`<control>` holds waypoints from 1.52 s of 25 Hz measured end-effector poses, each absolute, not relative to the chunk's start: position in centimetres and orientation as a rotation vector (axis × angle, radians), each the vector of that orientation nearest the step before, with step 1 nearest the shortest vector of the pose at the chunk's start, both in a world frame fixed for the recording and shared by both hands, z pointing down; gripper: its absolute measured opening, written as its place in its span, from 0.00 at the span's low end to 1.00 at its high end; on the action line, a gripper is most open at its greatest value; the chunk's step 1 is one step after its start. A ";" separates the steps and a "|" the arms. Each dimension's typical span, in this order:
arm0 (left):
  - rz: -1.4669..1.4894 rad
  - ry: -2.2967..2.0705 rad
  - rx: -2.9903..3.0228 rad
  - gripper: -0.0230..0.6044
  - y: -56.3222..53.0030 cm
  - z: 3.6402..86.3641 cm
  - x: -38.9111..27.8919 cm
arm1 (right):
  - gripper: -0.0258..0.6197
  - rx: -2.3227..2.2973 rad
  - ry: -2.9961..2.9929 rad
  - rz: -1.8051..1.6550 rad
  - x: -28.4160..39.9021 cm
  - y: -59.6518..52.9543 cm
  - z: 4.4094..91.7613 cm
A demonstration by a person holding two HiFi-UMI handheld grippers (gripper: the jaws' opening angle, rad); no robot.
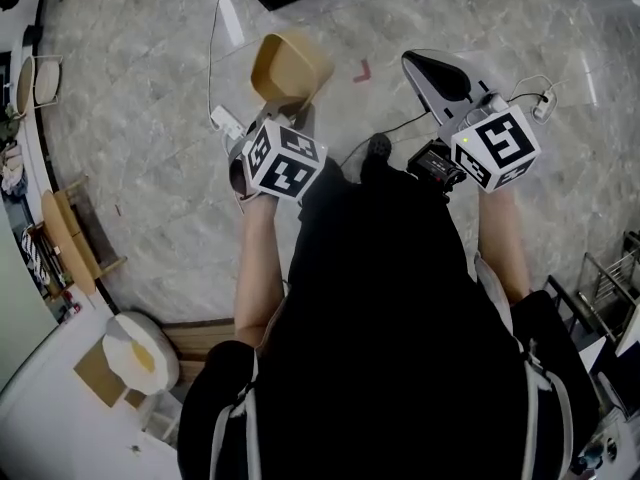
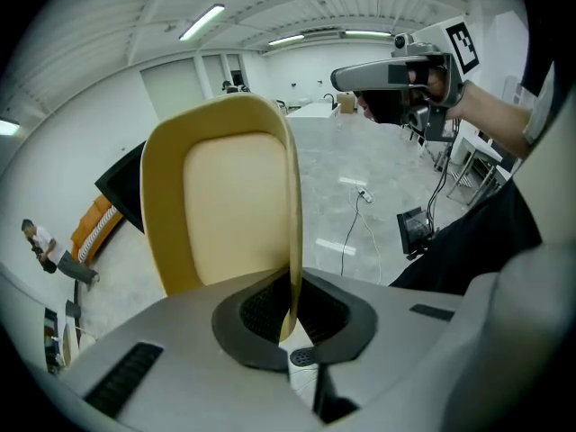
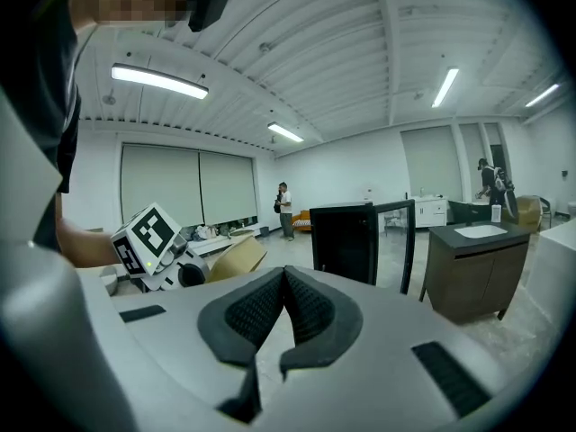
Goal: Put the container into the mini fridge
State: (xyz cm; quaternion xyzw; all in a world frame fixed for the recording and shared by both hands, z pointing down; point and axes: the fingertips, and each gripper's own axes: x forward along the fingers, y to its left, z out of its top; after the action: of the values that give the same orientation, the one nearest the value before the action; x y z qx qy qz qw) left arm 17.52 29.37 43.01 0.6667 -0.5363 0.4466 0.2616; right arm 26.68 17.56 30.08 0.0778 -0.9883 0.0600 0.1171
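My left gripper (image 2: 290, 309) is clenched on the container (image 2: 229, 205), the pads biting one thin side wall right at its rim while the rest of the tan tub stands out beyond the jaws, in the air above the floor (image 1: 150, 118). That is where I expect trouble. With only one wall pinched, the tub could pivot or slide out if I swing it or knock it on something. My right gripper (image 3: 283, 282) is clenched on nothing, so it is free to steady a door but gives the tub no support. Below me a cable (image 1: 213, 48) trails over the floor, and I could catch a foot on it as I walk. Further off stands a black cabinet (image 3: 342, 241) that I take for the mini fridge. Its glass door (image 3: 409, 241) is swung partly out, and I judge the tub could clip that door's edge on the way in. Only the right gripper view shows that cabinet at all. Only the left gripper view shows how little wall the pads hold. The head view alone shows the cable, with both grippers held side by side and well apart.
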 end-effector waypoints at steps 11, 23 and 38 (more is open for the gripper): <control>1.215 -1.413 1.820 0.09 27.4 43.7 19.7 | 0.07 0.179 -2.837 0.231 27.9 16.1 32.0; 1.204 -1.363 1.866 0.09 24.0 44.8 11.7 | 0.07 0.223 -2.779 0.192 19.8 13.3 32.6; 1.244 -1.270 1.976 0.09 17.0 44.6 -1.6 | 0.07 0.266 -2.733 0.184 5.0 7.1 32.5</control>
State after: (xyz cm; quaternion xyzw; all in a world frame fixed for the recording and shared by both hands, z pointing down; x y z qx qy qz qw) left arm -1.63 16.96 44.59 0.7218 -0.4638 0.4545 0.2395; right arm 4.99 7.15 32.50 0.0948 -0.9743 0.0655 0.1933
